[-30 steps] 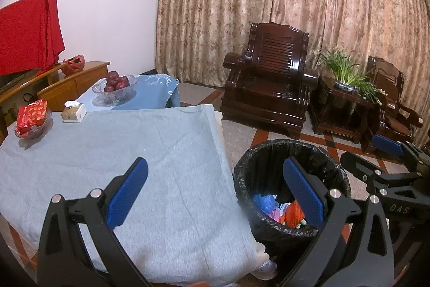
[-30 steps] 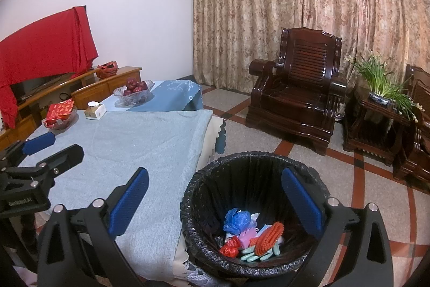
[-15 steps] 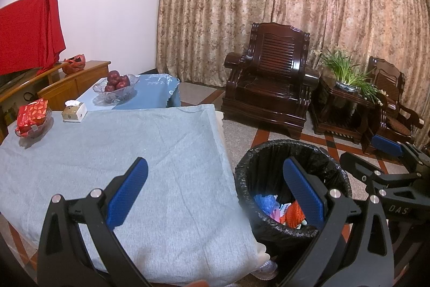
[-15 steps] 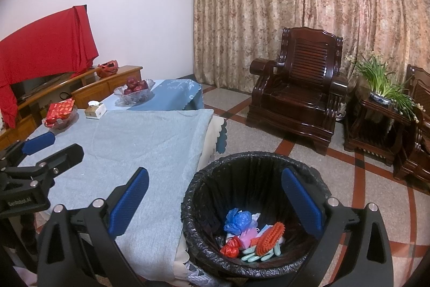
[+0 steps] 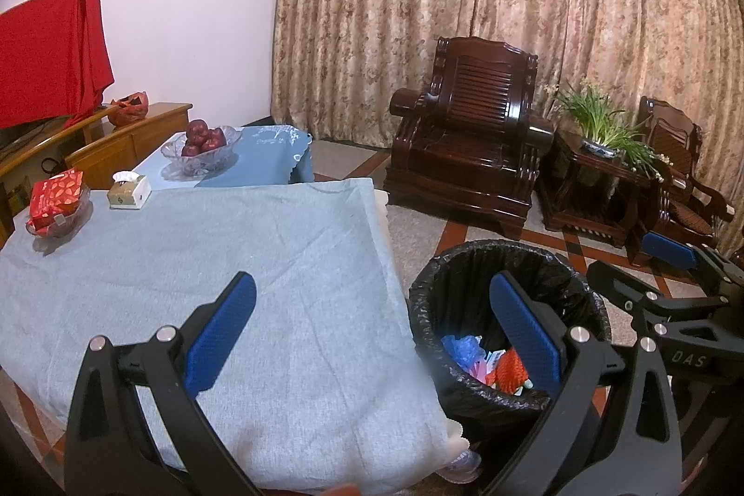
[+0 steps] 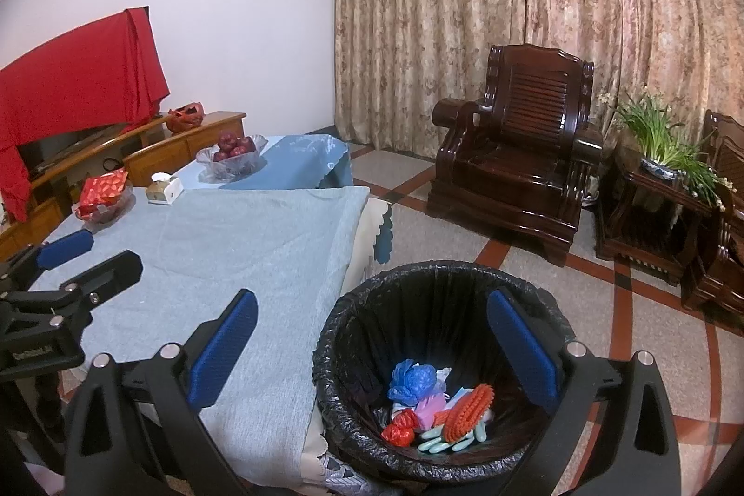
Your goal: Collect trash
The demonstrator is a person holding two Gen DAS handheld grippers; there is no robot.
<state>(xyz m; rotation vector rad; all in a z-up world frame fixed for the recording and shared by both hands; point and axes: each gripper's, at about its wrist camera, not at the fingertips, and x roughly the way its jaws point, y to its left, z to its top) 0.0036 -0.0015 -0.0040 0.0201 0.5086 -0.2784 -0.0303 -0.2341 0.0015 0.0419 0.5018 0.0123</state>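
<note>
A bin with a black liner [image 6: 441, 277] stands on the floor beside the table; it also shows in the left wrist view [image 5: 469, 259]. Inside lie a blue crumpled bag [image 6: 411, 375], an orange net [image 6: 467, 405], a red wrapper [image 6: 400, 426] and pale green pieces. My right gripper [image 6: 372, 352] is open and empty, held above the bin's near rim. My left gripper [image 5: 372, 333] is open and empty, over the table's right edge. The grey tablecloth [image 5: 209, 263] in front of it is bare.
At the table's far left stand a glass dish with a red packet [image 5: 56, 203], a small tissue box [image 5: 129, 191] and a glass bowl of apples [image 5: 202, 142]. A dark wooden armchair [image 5: 469, 128] and a side table with a plant [image 5: 600, 152] stand behind the bin.
</note>
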